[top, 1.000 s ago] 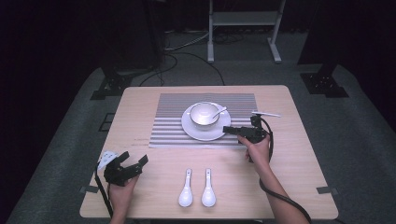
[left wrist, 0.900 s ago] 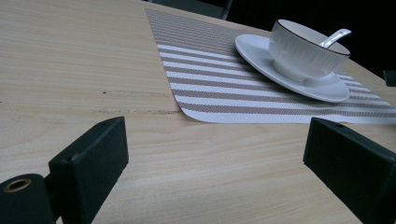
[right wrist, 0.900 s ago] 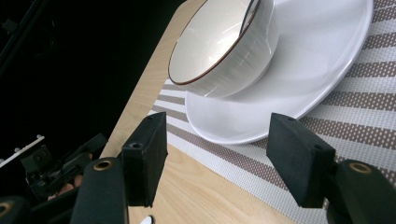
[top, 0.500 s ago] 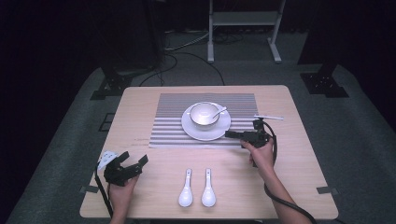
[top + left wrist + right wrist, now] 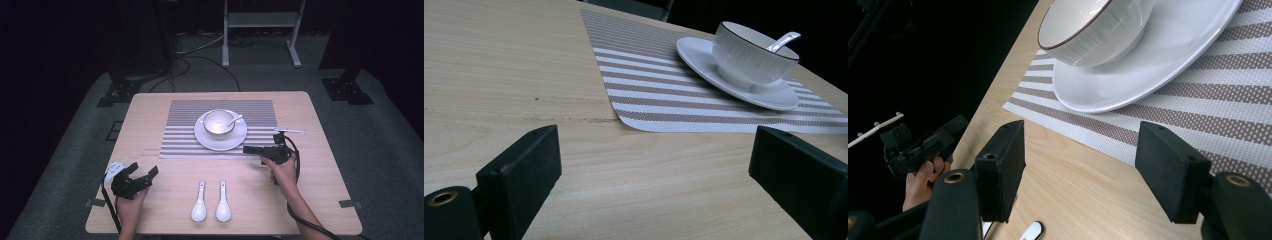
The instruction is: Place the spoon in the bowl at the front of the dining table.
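Note:
A white bowl [image 5: 217, 123] with a dark rim stands on a white plate [image 5: 222, 143] on a striped placemat [image 5: 180, 131]; a white spoon [image 5: 235, 119] leans inside the bowl. Two more white spoons [image 5: 199, 202] [image 5: 223, 200] lie side by side near the table's front edge. My right gripper [image 5: 248, 149] hovers just right of the plate's near edge, pointing left, open and holding nothing; its own view shows the jaws [image 5: 1083, 132] wide over the placemat's corner. My left gripper [image 5: 144, 170] rests at the front left, open and holding nothing [image 5: 656, 137], aimed toward the bowl [image 5: 754, 55].
The wooden table [image 5: 320, 190] has bare wood to the left and right of the placemat. Beyond the far edge are a dark floor, cables and a metal stand [image 5: 260, 20]. The left hand and its gripper [image 5: 918, 147] appear in the right gripper view.
My right gripper has drawn back slightly from the plate toward the table's near side. The left gripper has stayed put.

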A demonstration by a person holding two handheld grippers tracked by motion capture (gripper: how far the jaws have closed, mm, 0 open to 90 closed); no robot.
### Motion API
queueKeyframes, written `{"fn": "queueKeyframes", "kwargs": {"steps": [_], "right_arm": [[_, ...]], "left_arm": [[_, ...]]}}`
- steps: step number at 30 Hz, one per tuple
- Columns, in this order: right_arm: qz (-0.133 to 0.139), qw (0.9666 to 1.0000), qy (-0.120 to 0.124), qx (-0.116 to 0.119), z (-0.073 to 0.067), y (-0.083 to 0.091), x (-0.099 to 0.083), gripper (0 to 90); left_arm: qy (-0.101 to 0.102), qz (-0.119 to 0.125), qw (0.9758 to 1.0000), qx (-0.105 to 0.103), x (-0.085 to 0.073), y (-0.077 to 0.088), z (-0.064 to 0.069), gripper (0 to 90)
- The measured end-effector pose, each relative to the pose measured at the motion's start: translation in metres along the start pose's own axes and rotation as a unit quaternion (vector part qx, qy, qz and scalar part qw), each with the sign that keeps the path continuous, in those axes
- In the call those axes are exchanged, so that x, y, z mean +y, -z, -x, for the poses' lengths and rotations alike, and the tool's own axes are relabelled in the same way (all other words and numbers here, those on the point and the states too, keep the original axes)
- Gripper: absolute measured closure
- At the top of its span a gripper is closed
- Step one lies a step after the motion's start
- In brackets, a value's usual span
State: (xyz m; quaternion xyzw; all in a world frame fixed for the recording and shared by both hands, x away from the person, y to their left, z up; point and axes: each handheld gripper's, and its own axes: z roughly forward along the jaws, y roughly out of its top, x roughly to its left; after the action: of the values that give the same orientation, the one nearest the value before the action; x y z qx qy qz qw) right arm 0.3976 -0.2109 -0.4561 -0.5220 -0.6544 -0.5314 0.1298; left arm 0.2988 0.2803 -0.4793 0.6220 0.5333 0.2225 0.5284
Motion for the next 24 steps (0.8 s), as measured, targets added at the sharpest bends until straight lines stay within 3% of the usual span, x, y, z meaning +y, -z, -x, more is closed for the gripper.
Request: {"fn": "queueKeyframes", "kwargs": {"steps": [24], "right_arm": [[-0.01, 0.9999, 0.012, 0.002, 0.002, 0.015, -0.029, 35.7]], "left_arm": [[-0.001, 0.0, 1.0, 0.001, 0.0, 0.0, 0.0, 5.4]]}}
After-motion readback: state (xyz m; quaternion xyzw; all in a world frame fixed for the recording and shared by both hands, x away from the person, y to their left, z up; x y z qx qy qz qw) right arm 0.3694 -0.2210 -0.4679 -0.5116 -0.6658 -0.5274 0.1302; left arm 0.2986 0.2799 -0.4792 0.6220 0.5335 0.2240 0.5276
